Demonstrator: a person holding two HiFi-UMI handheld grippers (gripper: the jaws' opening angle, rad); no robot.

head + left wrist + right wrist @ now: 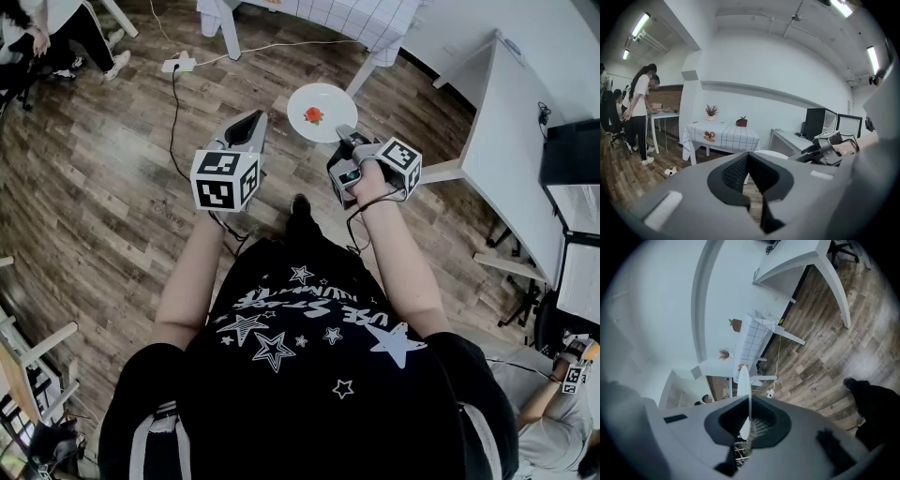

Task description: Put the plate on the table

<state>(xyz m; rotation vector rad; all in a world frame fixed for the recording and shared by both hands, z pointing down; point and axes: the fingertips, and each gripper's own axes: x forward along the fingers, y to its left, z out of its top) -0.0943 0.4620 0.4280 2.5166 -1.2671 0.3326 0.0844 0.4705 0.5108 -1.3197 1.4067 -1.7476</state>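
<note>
A white plate [320, 111] with a small red item on it hangs level over the wooden floor. My right gripper [345, 134] is shut on its near rim. In the right gripper view the plate [744, 380] shows edge-on between the closed jaws of that gripper [747, 420]. My left gripper [254, 119] is just left of the plate, apart from it, with nothing in it. In the left gripper view its jaws [748, 157] meet at the tips, and the plate's rim [771, 154] shows just beyond them. A table with a checked cloth [352, 17] stands ahead.
White desks [506, 131] line the right side, with a dark monitor [572, 155] on one. A power strip [178, 64] and its cables lie on the floor ahead to the left. People stand at the far left [640, 110]; another sits at the lower right [553, 412].
</note>
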